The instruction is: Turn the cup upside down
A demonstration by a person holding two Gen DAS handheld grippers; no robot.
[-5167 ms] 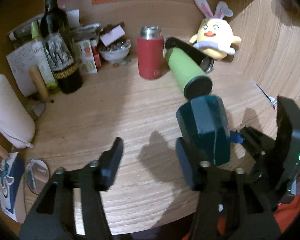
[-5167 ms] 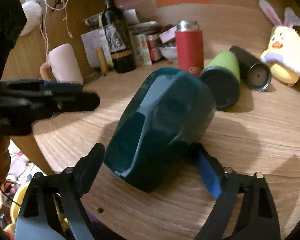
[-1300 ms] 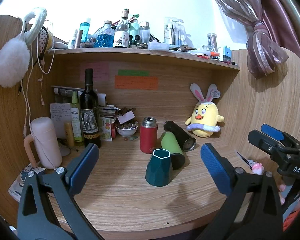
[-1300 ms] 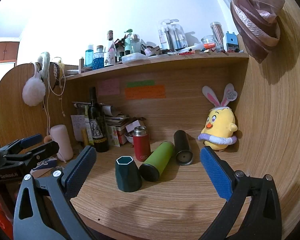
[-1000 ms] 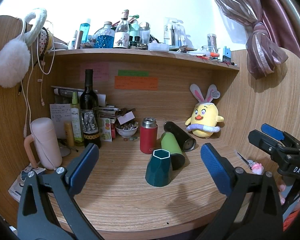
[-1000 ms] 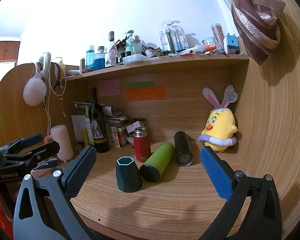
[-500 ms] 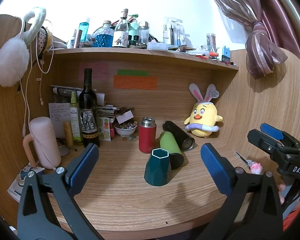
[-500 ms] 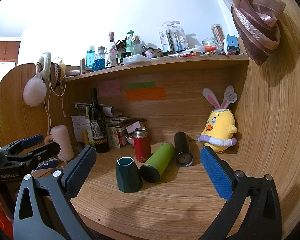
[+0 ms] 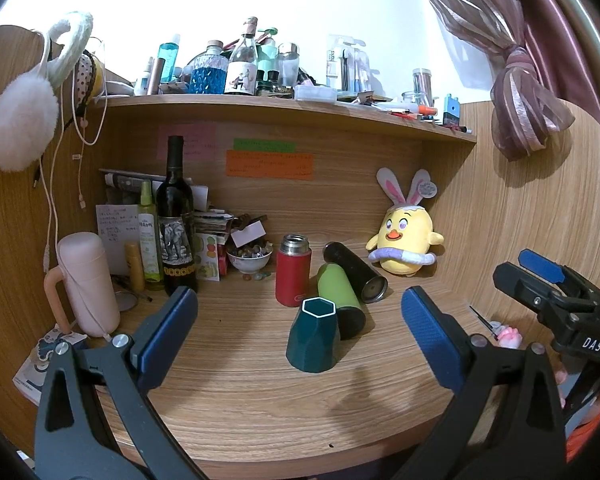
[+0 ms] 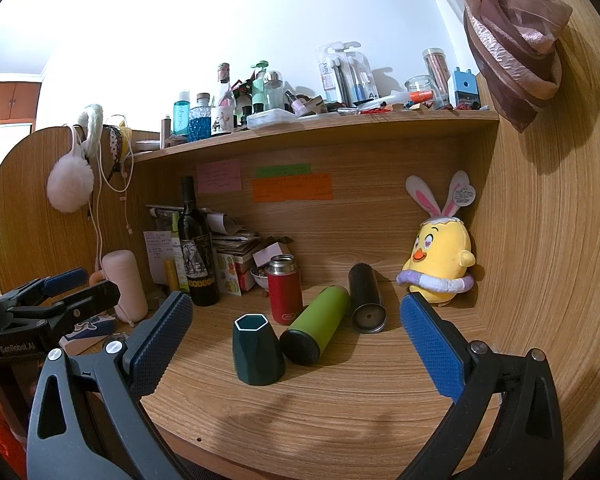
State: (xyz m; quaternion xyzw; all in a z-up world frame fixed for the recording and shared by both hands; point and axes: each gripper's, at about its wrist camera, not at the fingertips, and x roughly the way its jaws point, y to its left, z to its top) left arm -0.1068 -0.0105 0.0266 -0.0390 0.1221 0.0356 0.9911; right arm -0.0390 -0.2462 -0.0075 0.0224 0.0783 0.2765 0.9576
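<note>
The dark green faceted cup stands on the wooden surface with its narrow hexagonal end up and its wide end down, near the front middle of the desk nook, touched by nothing. Whether that white-edged top is a closed base or an opening cannot be told from here. Just behind it and to its right a green flask lies on its side, its dark end close against the cup, and a black flask lies beside that one, metal end toward the front. A red flask with a steel neck stands upright just behind the cup. Further back on the left a dark wine bottle stands among papers and small boxes, with a pale pink jug near the left wall, and a yellow chick toy with rabbit ears sits in the right corner. The left gripper hangs back from the desk edge with its jaws spread wide, the cup seen between them but well apart from both blue pads. The right gripper is likewise drawn back, jaws wide and holding nothing, the cup toward its left finger and clear of it. Each gripper shows at the edge of the other's view, out beyond the desk front.
</note>
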